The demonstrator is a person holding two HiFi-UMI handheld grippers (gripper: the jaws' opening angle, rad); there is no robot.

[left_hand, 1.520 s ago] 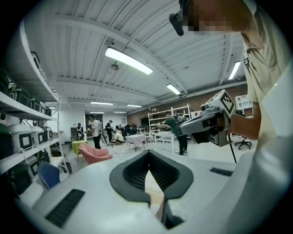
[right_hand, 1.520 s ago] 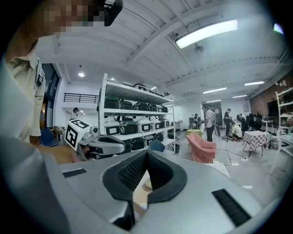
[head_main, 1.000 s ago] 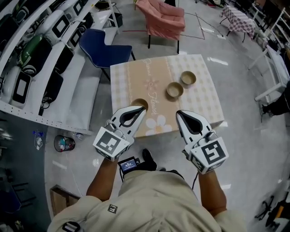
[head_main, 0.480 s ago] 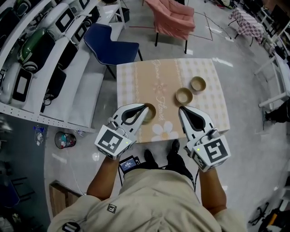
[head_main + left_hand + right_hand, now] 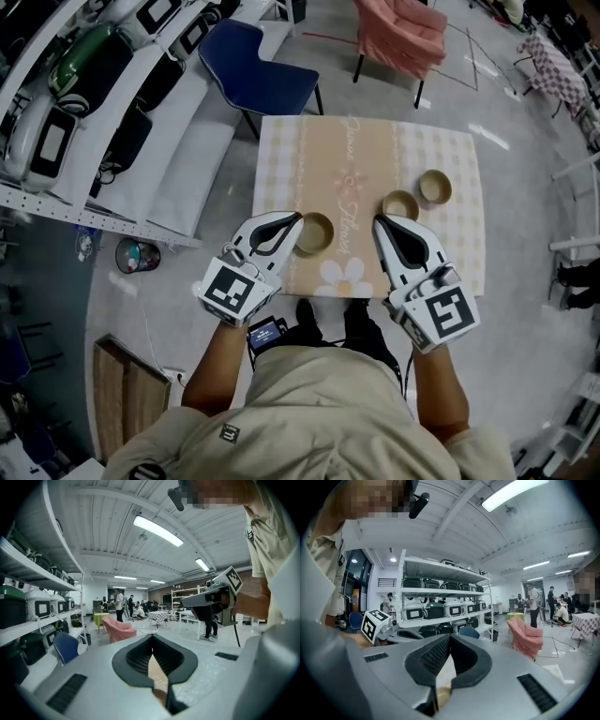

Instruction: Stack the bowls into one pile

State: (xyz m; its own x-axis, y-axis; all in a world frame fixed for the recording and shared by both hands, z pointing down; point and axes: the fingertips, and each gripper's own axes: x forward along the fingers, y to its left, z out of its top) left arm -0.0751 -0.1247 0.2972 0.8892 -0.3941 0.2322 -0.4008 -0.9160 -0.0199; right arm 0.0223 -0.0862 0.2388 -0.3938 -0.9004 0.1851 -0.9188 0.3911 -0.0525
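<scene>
Both tools are empty here. The left gripper and right gripper each have their jaws pressed together at the tips, pinching nothing. The left gripper view and right gripper view confirm it: the tips meet, with only the hollow behind them.

All three bowls sit separately on the table. The near bowl is close to the table's near edge, left of the middle, and the left gripper's tip overlaps its left rim from the head view, so I can't tell if they touch. The middle bowl is toward the right edge with its near rim hidden behind the right gripper's tip. The far bowl is just beside it, nearer the right edge.

Through the hollows in the gripper views you only get a sliver of the tablecloth plus a brownish smudge, too little to identify. A blue chair and pink armchair stand beyond the far edge, the armchair cut off by the frame.
</scene>
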